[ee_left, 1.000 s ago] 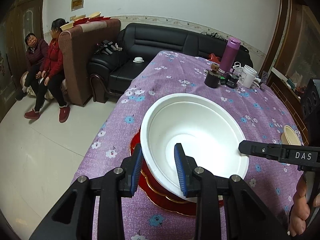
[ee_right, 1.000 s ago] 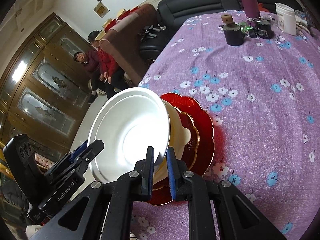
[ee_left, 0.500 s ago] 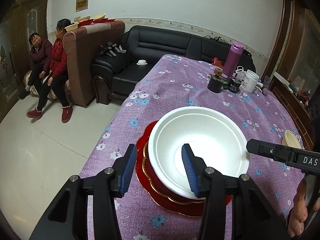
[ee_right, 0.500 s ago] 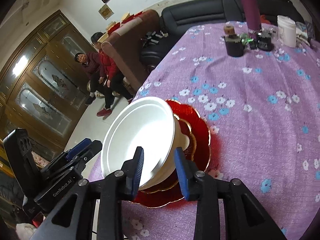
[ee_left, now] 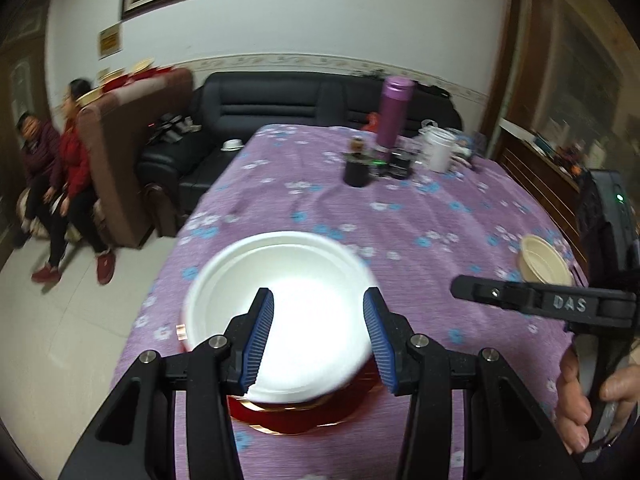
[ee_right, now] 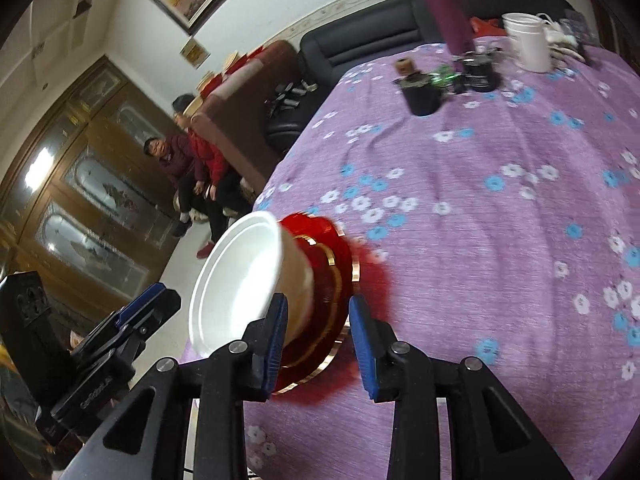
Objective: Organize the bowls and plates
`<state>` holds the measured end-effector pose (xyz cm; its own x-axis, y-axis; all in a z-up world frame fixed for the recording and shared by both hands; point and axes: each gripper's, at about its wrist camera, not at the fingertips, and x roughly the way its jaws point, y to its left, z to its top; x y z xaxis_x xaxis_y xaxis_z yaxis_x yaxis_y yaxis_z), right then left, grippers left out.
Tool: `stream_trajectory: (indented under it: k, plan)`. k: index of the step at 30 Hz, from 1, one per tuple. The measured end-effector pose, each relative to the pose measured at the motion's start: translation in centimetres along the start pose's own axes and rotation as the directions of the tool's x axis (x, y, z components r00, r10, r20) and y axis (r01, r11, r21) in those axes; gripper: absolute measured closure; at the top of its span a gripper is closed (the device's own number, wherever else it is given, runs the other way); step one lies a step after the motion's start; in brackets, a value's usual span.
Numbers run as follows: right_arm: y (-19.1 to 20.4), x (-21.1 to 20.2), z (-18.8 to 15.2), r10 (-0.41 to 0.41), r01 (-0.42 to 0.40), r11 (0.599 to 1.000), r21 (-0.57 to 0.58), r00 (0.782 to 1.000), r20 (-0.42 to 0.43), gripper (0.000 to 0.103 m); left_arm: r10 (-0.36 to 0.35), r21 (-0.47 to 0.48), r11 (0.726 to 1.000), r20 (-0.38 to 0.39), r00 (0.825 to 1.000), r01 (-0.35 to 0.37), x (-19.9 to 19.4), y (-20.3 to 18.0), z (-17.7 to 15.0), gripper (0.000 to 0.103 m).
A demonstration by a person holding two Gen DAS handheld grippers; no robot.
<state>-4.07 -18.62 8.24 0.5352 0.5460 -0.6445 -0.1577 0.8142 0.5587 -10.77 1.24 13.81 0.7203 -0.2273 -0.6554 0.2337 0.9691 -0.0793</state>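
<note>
Closest to me, the left tool (ee_left: 318, 338) hangs over the near edge of the table (ee_left: 440, 208), its blue-padded fingers spread wide with nothing between them. Just beyond them sits the white bowl (ee_left: 280, 304), resting on a stack of red plates with gold rims (ee_left: 304, 410) near the table's left edge. From the other side, the right tool (ee_right: 318, 338) is likewise spread apart and gripping nothing; its fingers frame the side of the bowl (ee_right: 240, 280) and the red plates (ee_right: 332, 280) without my being able to tell whether they touch. A cream-coloured layer shows under the white bowl there, perhaps a second bowl nested beneath.

Off to the right, near the table's far side edge, a small cream bowl (ee_left: 544, 260) stands alone, well apart from the stack. Farther back on the purple flowered cloth are a dark jar (ee_left: 357, 168), a purple flask (ee_left: 394, 112) and a white cup (ee_left: 439, 148). Beyond the table stands a black sofa (ee_left: 280, 100), and two people (ee_left: 52, 168) sit at the left.
</note>
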Motion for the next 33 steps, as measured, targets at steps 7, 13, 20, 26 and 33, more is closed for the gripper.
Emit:
stream_trajectory:
  k: [7, 13, 20, 26, 33]
  plan:
    - [-5.9, -4.4, 0.2, -0.033, 0.022, 0.993, 0.116, 0.995, 0.091, 0.068, -0.11, 0.123, 0.985, -0.062, 0.992, 0.117, 2.1, -8.1, 0.0, 0.057]
    - [-11.4, -8.5, -0.3, -0.074, 0.035, 0.974, 0.225, 0.983, 0.166, 0.068, -0.18, 0.207, 0.955, -0.159, 0.971, 0.211, 5.6, -15.2, -1.4, 0.056]
    - [-17.8, -13.3, -1.8, -0.173, 0.079, 0.93, 0.359, 0.955, 0.24, 0.069, -0.174, 0.266, 0.932, -0.269, 0.947, 0.246, 11.9, -20.8, -5.1, 0.056]
    - [-21.0, -16.9, -3.0, -0.259, 0.122, 0.897, 0.425, 0.924, 0.28, 0.069, -0.155, 0.262, 0.937, -0.279, 0.948, 0.231, 15.2, -21.3, -6.6, 0.052]
    - [-23.8, -20.2, -3.6, -0.407, 0.222, 0.841, 0.493, 0.861, 0.306, 0.069, -0.173, 0.231, 0.944, -0.264, 0.949, 0.237, 16.7, -21.3, -5.9, 0.034]
